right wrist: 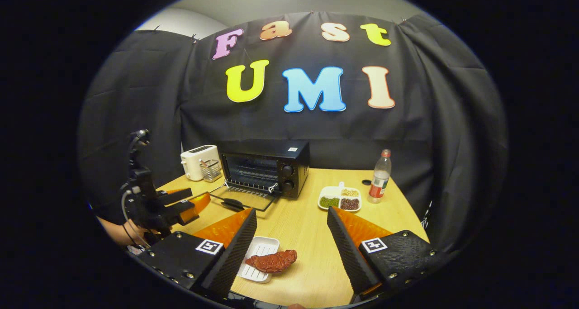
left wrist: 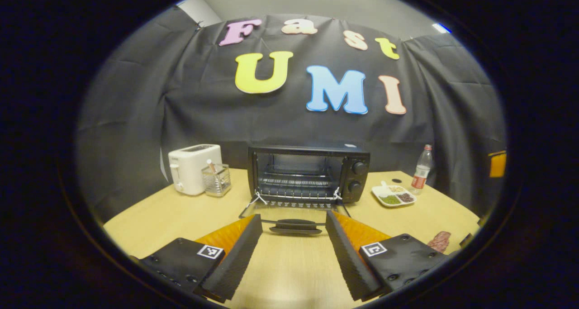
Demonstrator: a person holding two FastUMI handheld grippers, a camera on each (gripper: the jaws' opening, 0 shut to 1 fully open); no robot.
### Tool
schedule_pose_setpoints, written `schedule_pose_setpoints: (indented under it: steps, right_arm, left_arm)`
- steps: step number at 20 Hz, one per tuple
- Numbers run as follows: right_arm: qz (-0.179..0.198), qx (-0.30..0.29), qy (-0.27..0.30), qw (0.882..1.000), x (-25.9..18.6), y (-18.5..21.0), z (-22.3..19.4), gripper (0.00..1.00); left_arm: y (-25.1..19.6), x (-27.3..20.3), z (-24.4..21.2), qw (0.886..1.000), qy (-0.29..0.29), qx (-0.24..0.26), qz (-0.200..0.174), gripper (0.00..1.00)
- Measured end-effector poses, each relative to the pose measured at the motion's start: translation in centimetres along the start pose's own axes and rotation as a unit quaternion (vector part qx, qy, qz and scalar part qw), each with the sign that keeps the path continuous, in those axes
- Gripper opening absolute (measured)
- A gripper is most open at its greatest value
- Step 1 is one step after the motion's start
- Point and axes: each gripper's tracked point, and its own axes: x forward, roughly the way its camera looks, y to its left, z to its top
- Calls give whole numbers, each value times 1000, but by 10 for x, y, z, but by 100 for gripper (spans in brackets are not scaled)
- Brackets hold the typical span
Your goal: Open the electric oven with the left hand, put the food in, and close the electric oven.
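Flanking the open oven (left wrist: 307, 173): toaster (left wrist: 192, 168), utensil holder (left wrist: 216, 179), divided dish (left wrist: 392, 195), bottle (left wrist: 421, 169).

Electric oven (left wrist: 308, 174): black box, two round knobs stacked on its right side, stands at back of tabletop (left wrist: 181, 214) against cloth wall. Glass door (left wrist: 294, 214) folded fully down, lying flat toward front, dark handle (left wrist: 296, 226) at front edge; wire rack visible inside. Food (right wrist: 272, 261): reddish-brown meat slab, lying half on small white ribbed tray (right wrist: 259, 264), near tabletop front edge, well apart from oven.
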Motion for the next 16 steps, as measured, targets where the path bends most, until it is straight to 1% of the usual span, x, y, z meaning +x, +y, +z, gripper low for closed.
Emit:
schedule_pose_setpoints:
  steps: [1, 3, 4, 5, 6, 7, 9, 11, 12, 13, 14, 16]
  right_arm:
    - [5, 8, 11, 1000, 4, -1, -9, 95]
    - [12, 29, 31, 999, 13, -3, -25, 95]
    - [15, 40, 41, 998, 17, -4, -33, 95]
    - [18, 51, 51, 997, 20, -5, -41, 95]
    - [18, 60, 61, 996, 26, -8, -49, 96]
    - [20, 69, 75, 995, 31, -10, -59, 97]
    - [30, 98, 112, 988, 40, -8, -82, 97]
    - [43, 136, 141, 980, 44, -4, -98, 97]
    - [47, 154, 151, 975, 45, -1, -103, 97]
    - [49, 168, 157, 972, 47, 0, -109, 97]
    - [53, 180, 165, 968, 49, 2, -114, 95]
    - [58, 195, 189, 961, 52, 6, -128, 94]
  left_arm:
    - [-1, -16, 15, 1000, -10, 2, 2, 95]
    - [-2, -45, 44, 999, -36, 3, 3, 95]
    - [-1, -59, 57, 999, -47, 6, 6, 91]
    - [-3, -72, 71, 998, -59, 9, 8, 94]
    - [-4, -85, 83, 997, -71, 11, 10, 91]
    - [-7, -97, 93, 997, -80, 10, 10, 91]
    - [-12, -117, 108, 995, -94, 6, 11, 91]
    - [-15, -132, 121, 994, -107, 5, 15, 99]
    - [-17, -138, 124, 994, -112, 6, 18, 95]
    - [-18, -143, 128, 993, -115, 7, 19, 96]
    - [-20, -147, 132, 993, -119, 7, 20, 98]
    - [-22, -153, 137, 992, -123, 8, 21, 98]
